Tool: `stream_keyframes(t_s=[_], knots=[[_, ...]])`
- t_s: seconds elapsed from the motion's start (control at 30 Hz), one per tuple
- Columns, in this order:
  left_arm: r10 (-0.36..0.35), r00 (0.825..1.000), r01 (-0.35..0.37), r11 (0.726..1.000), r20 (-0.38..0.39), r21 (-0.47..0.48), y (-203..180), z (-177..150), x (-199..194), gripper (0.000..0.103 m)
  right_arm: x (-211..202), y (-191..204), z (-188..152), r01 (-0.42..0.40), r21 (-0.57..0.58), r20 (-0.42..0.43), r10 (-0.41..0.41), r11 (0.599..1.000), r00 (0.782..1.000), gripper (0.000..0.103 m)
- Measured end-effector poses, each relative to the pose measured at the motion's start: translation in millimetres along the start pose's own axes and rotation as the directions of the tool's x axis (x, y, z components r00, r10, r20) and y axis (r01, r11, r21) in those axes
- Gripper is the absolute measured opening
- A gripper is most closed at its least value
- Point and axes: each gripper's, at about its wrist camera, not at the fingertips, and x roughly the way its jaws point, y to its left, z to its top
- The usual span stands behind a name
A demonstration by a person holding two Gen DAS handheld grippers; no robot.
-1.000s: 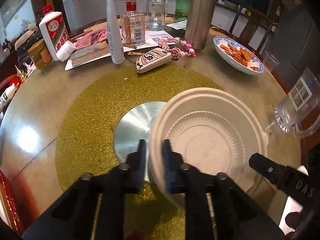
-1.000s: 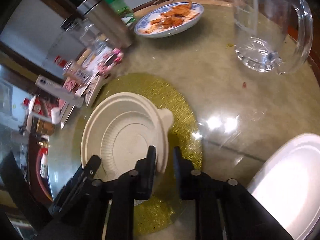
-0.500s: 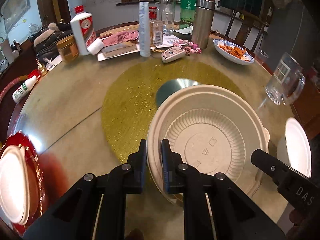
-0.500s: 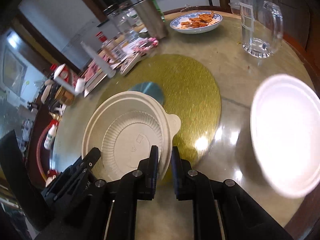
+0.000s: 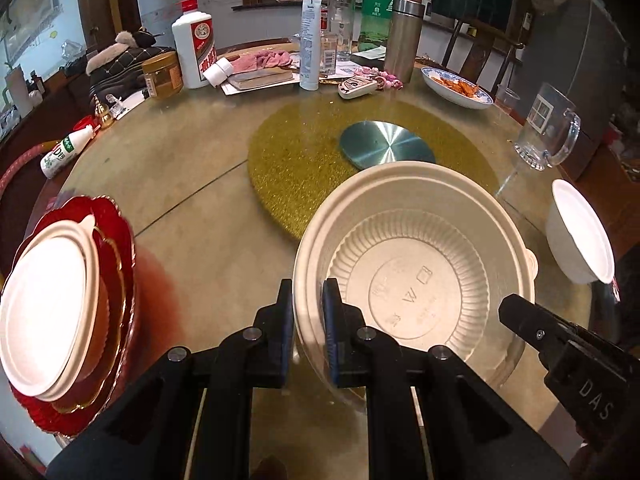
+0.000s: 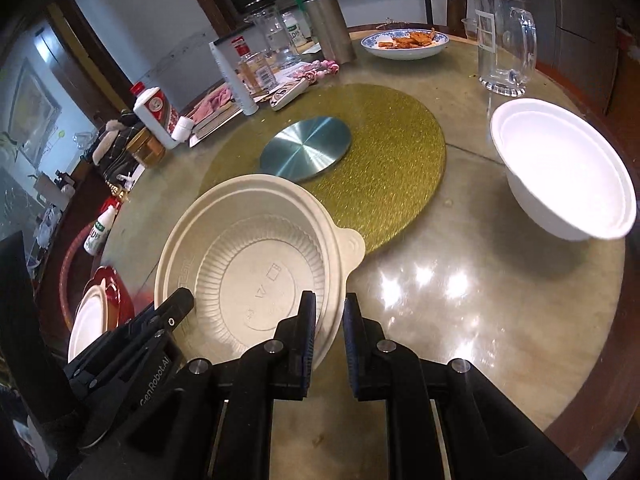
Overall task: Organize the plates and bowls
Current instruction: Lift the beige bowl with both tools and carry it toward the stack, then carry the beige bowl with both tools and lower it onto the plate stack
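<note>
Round, glossy beige-green table (image 5: 192, 184) with a dark wooden rim, bearing at its middle a gold glitter disc (image 5: 304, 168) topped by a smaller brushed-metal plate (image 5: 386, 149). Along the far edge: white ceramic liquor bottle with red label (image 5: 195, 52), amber jar (image 5: 162, 74), white tube (image 5: 309, 44), steel flask (image 5: 404, 40), blue-patterned dish of orange food (image 5: 456, 87), clear glass mug (image 5: 546, 128). Near the left edge, a scalloped red plate (image 5: 116, 280) under a white lidded bowl (image 5: 44, 316); at the right edge, a white paper bowl (image 6: 560, 168), and a small white bottle (image 5: 66, 151) lying on its side far left.
</note>
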Motion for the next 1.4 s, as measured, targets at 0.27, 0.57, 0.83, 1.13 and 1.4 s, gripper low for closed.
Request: stream_keyframes(t_s=[0.27, 0.57, 0.83, 1.13, 1.4], knots=[[-0.015, 1.000, 0.015, 1.000, 0.002, -0.004, 8, -11, -7, 0.012, -9, 11, -13, 0.048, -0.034, 0.023, -0.048, 0.998, 0.999, 0.013], [-0.019, 1.000, 0.019, 1.000, 0.018, -0.001, 12, -17, -16, 0.012, -17, 24, -21, 0.100, -0.077, 0.066, -0.095, 0.992, 0.993, 0.014], [-0.022, 0.999, 0.022, 1.000, 0.033, -0.013, 18, -17, -24, 0.012, -24, 34, -25, 0.117, -0.106, 0.097, -0.107, 0.987, 0.990, 0.014], [-0.021, 0.999, 0.022, 1.000, 0.050, -0.014, 20, -18, -32, 0.013, -33, 38, -26, 0.119, -0.116, 0.118, -0.105, 0.986, 0.987, 0.014], [-0.011, 0.998, 0.013, 1.000, 0.068, -0.017, 23, -18, -41, 0.013, -39, 45, -28, 0.114, -0.129, 0.136, -0.096, 0.985, 0.986, 0.014]])
